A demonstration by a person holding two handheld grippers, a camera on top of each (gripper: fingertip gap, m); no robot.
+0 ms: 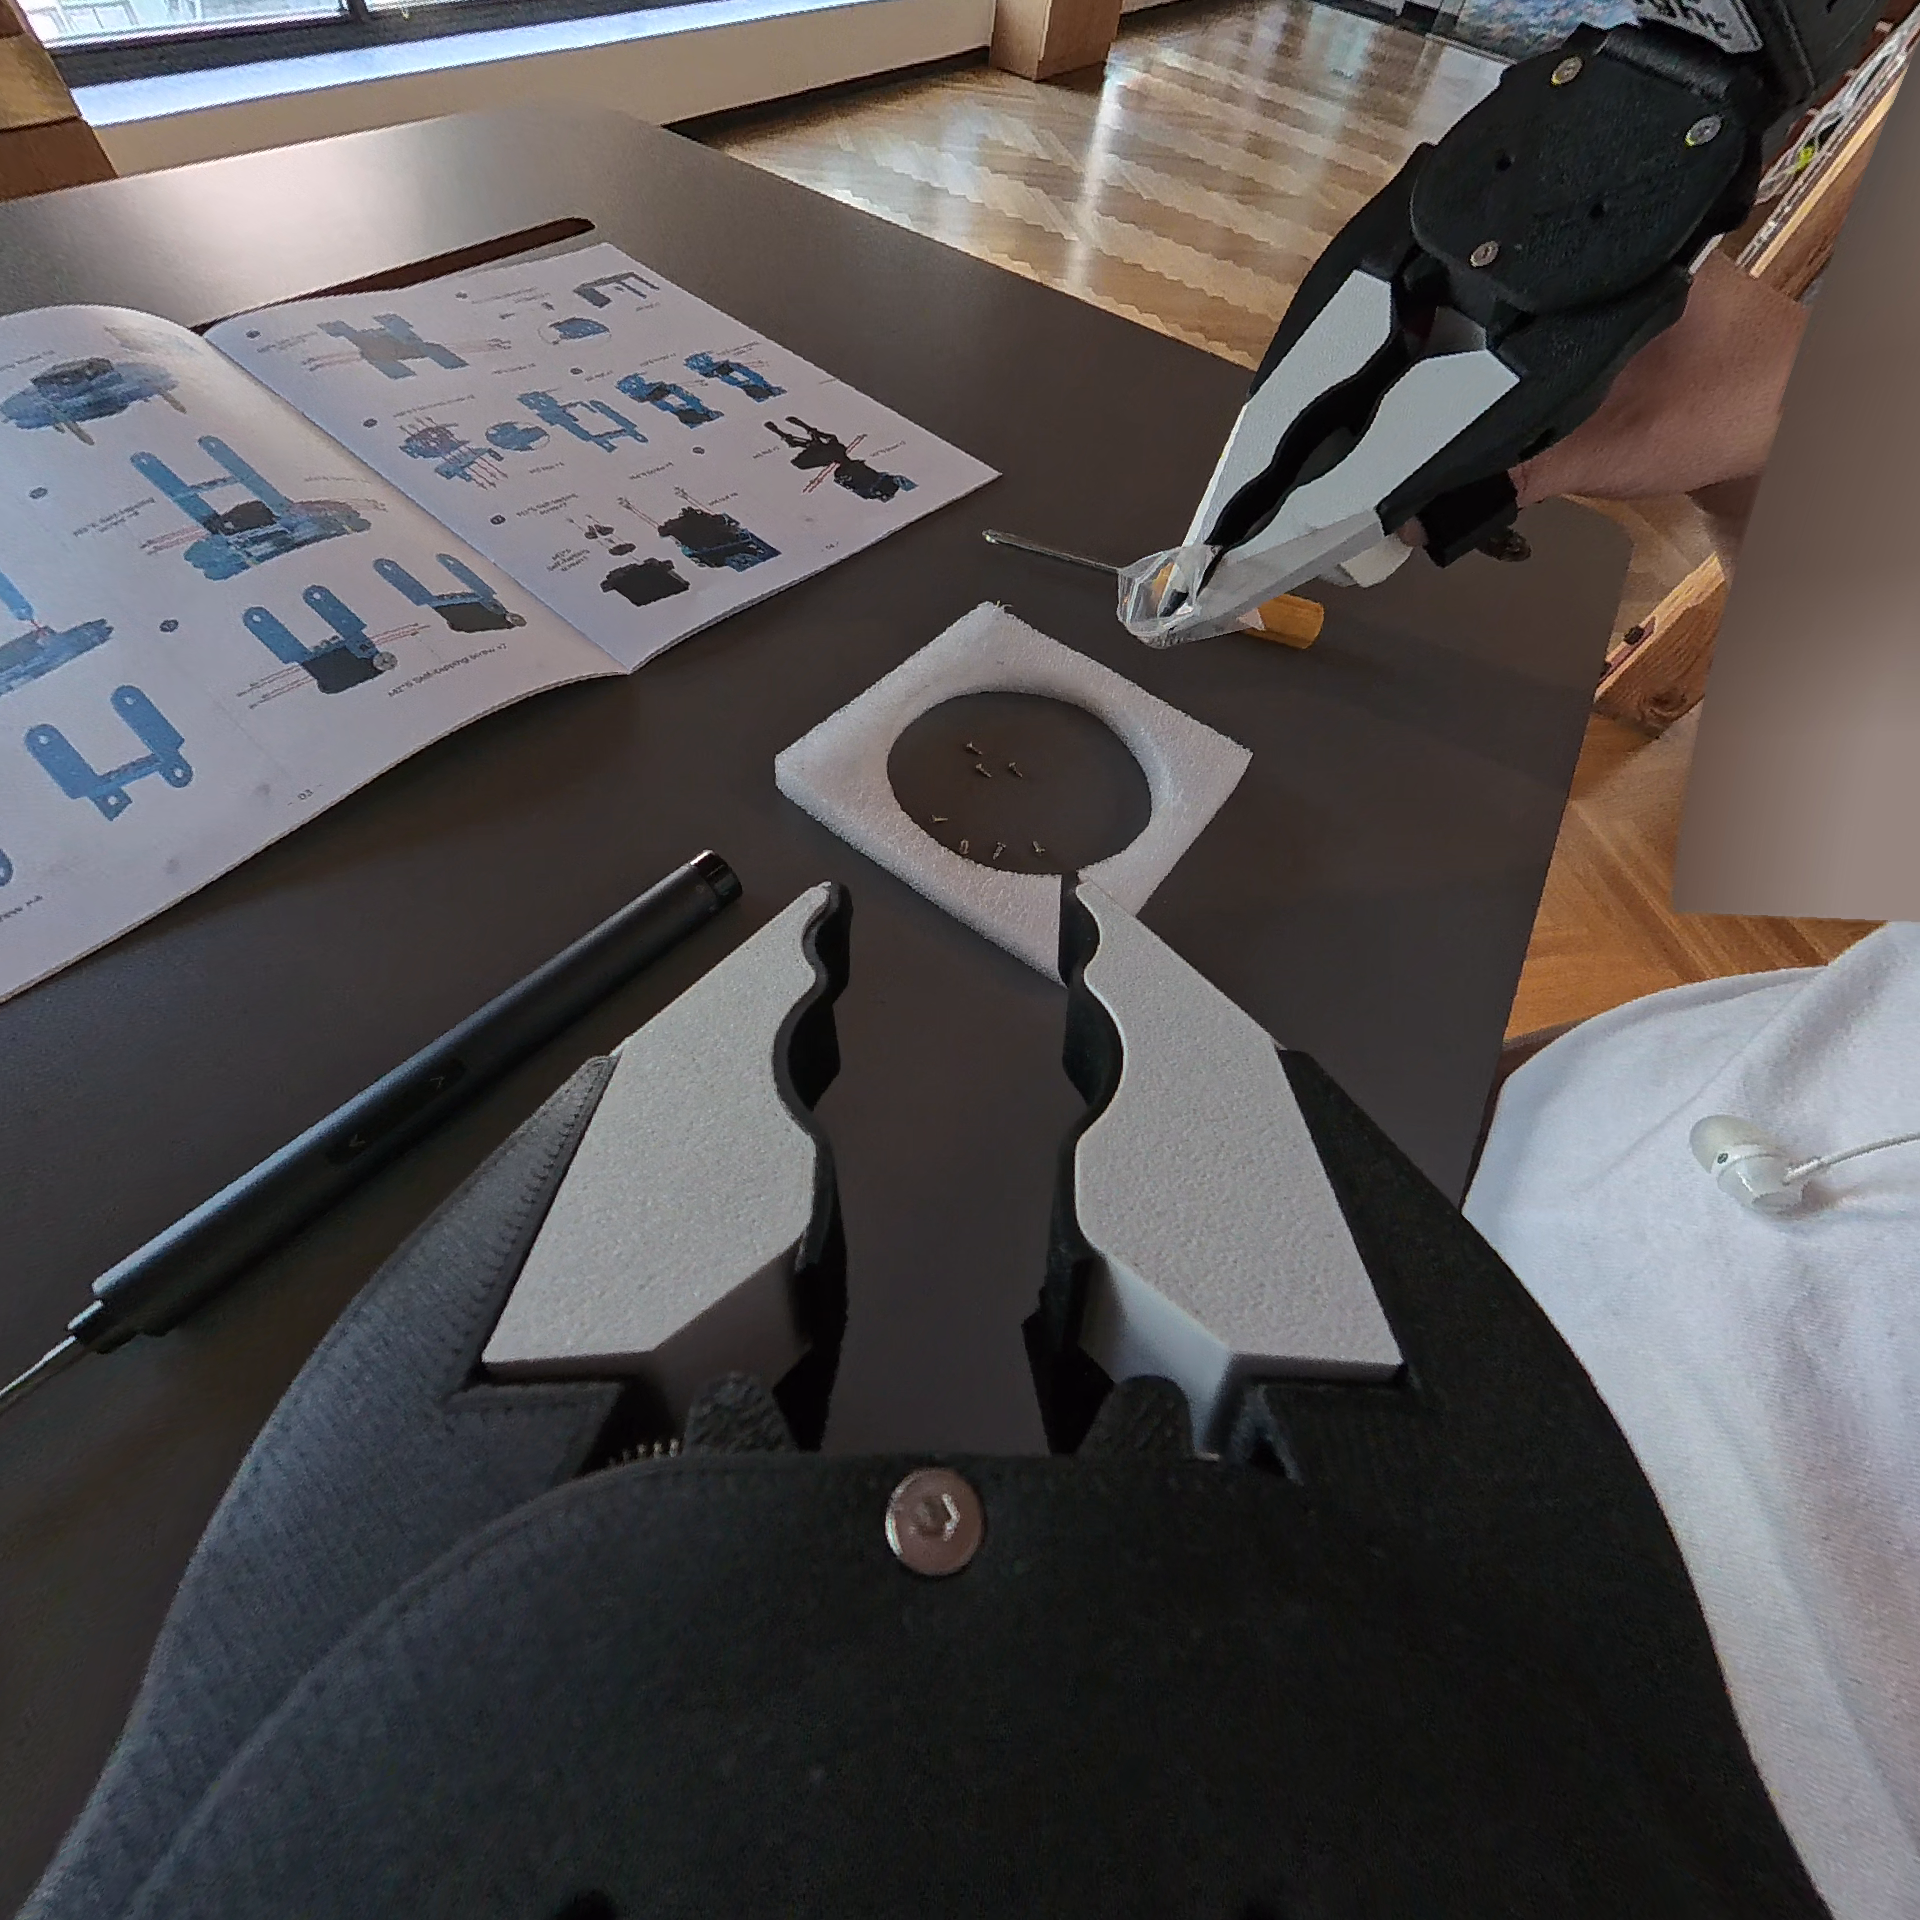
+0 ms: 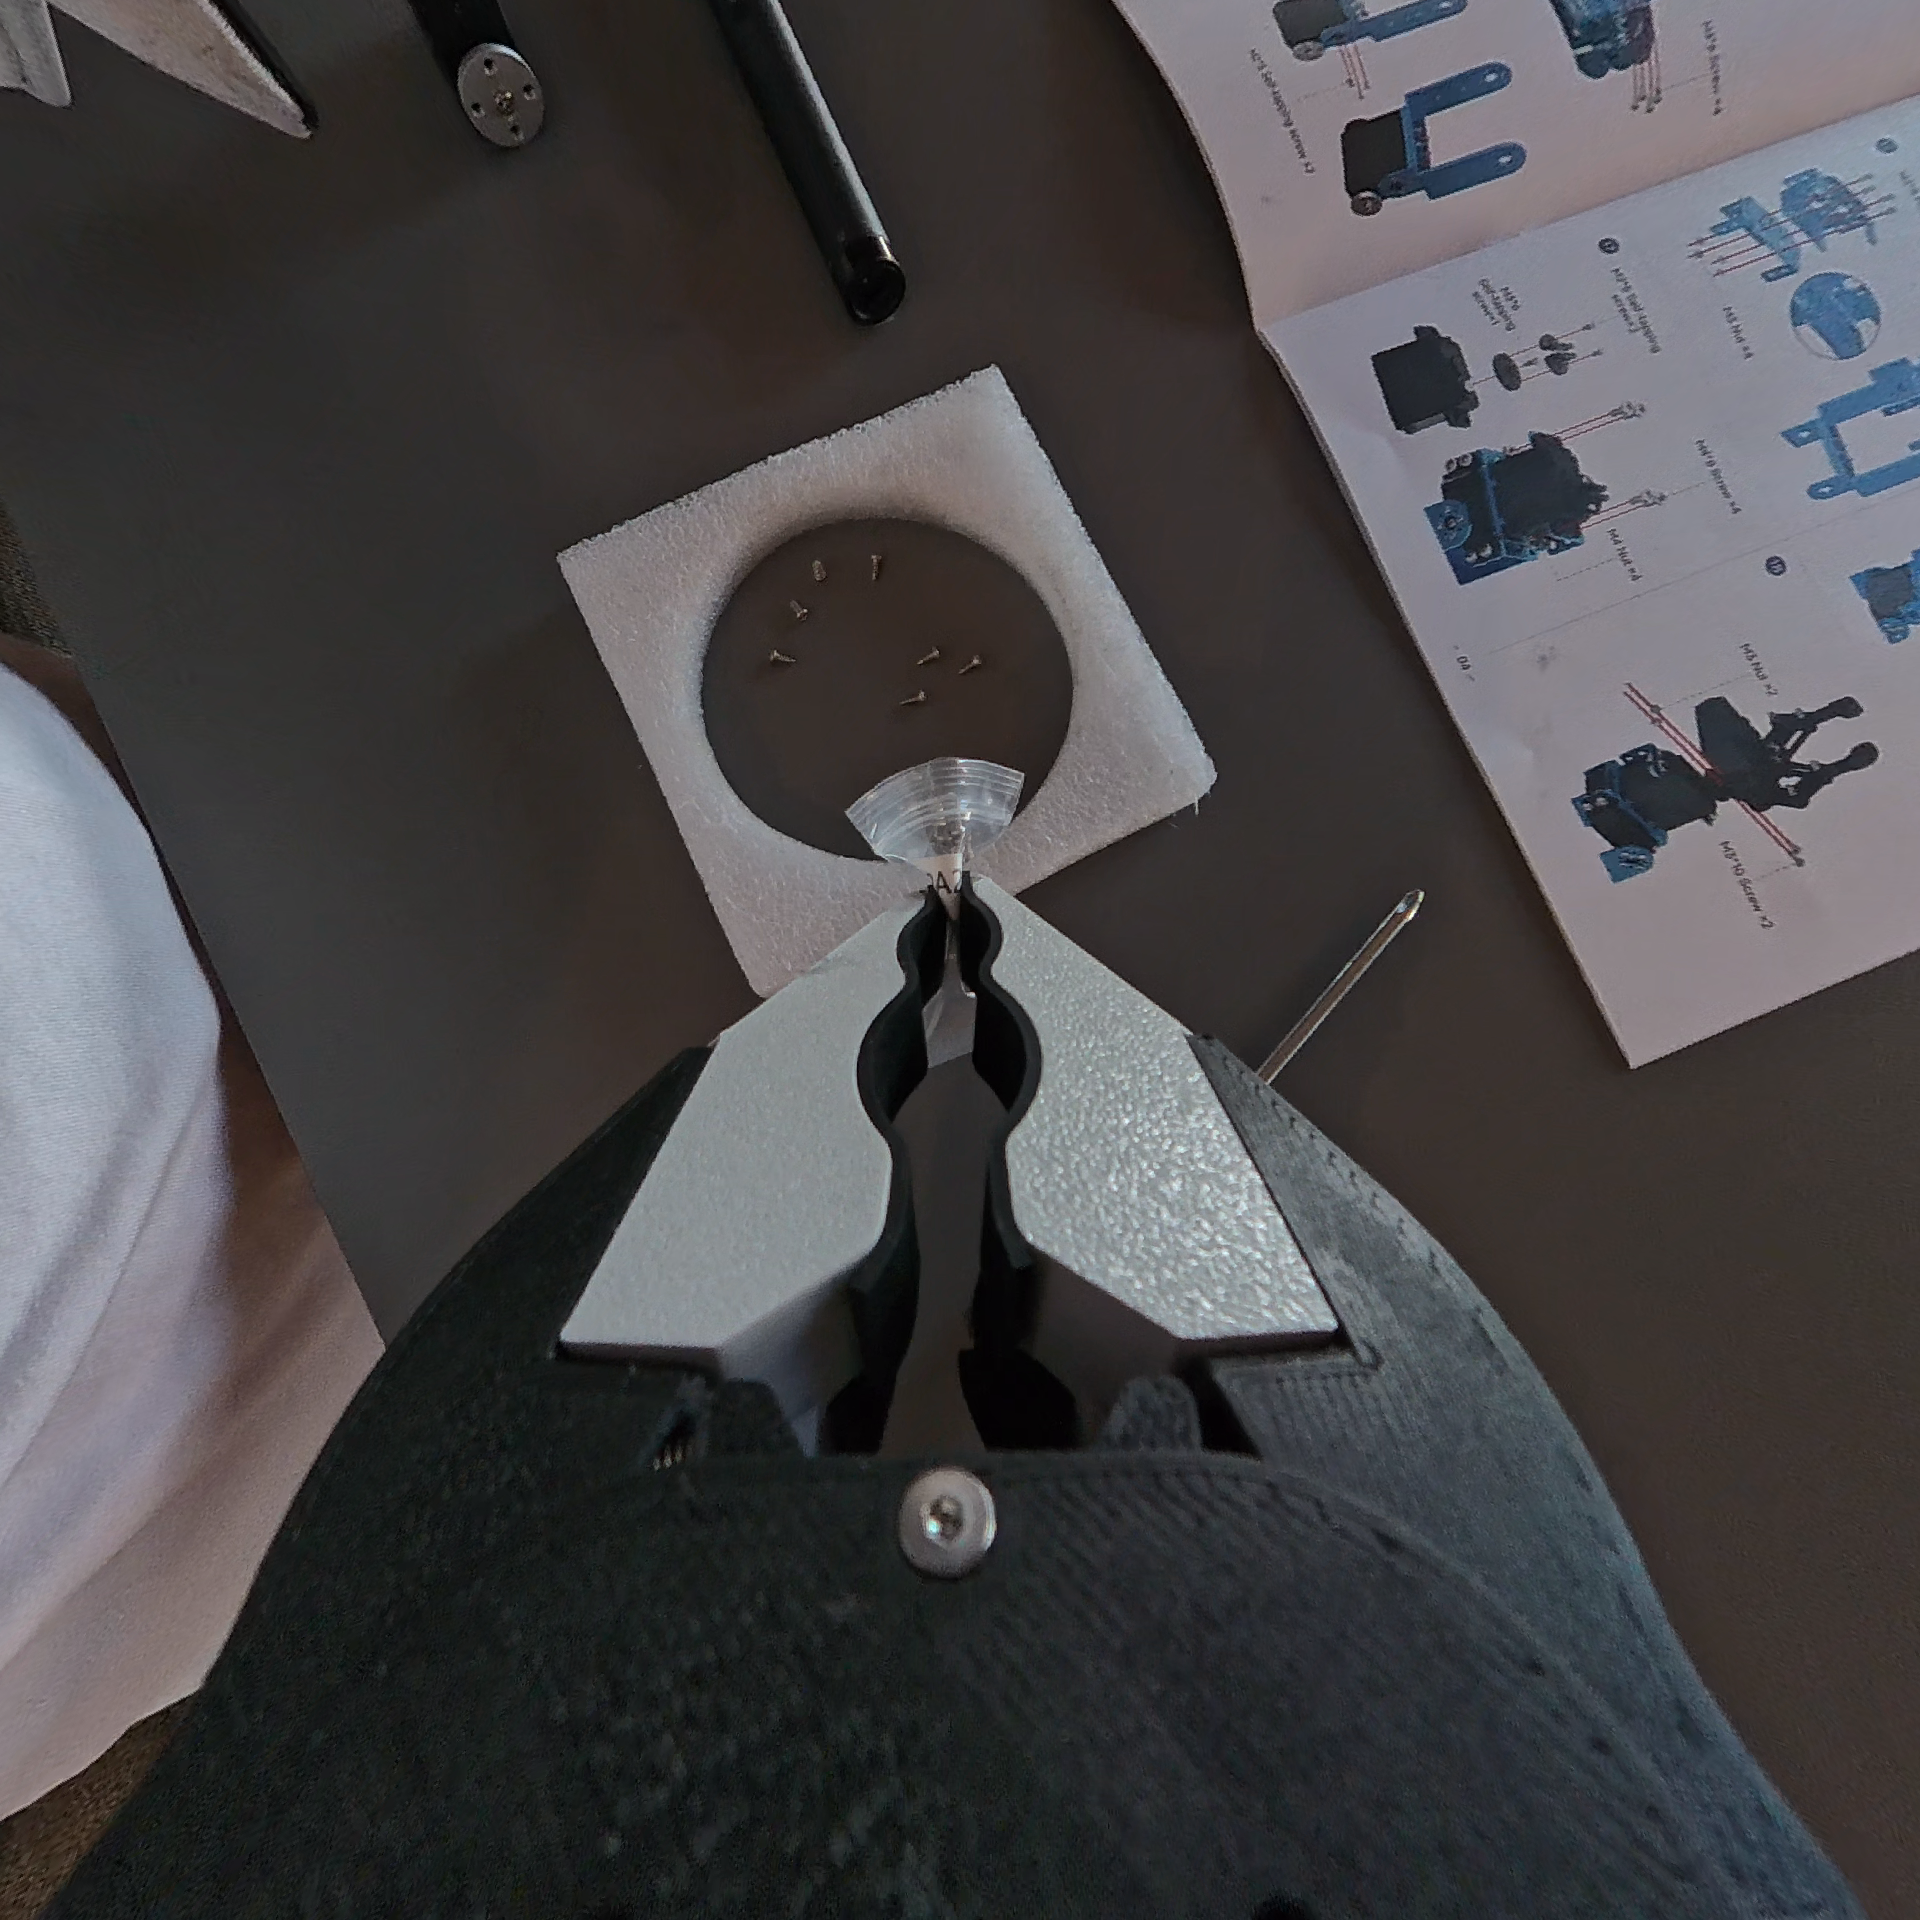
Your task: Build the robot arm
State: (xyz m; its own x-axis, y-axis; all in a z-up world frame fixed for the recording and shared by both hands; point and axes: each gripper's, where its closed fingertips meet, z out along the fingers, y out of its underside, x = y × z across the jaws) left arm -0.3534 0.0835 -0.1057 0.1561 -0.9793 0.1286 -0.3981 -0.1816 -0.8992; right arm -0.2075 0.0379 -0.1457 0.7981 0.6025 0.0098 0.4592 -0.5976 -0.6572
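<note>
My right gripper (image 2: 951, 902) is shut on a small clear plastic bag (image 2: 932, 808) and holds it above the near edge of a white foam square (image 2: 644, 592) with a round hole. Several tiny screws (image 2: 873, 634) lie on the table inside that hole. In the left wrist view the right gripper (image 1: 1195, 582) hangs with the bag (image 1: 1158, 597) beyond the foam square (image 1: 831, 764) and its screws (image 1: 987, 800). My left gripper (image 1: 956, 904) is open and empty, just short of the foam's near corner.
A black pen-shaped electric screwdriver (image 1: 416, 1091) lies left of my left gripper on the dark table (image 1: 312, 935). An open instruction booklet (image 1: 312, 520) lies at the back left. A thin screwdriver with a wooden handle (image 1: 1049, 551) lies behind the foam. A round metal disc (image 2: 502, 99) lies near the screwdriver. A person's white clothing (image 1: 1714, 1351) is at the right. Some 15 cm of space lies between my two pairs of fingers. To the black pen-shaped electric screwdriver (image 1: 416, 1091): left tips about 12 cm, right tips about 25 cm.
</note>
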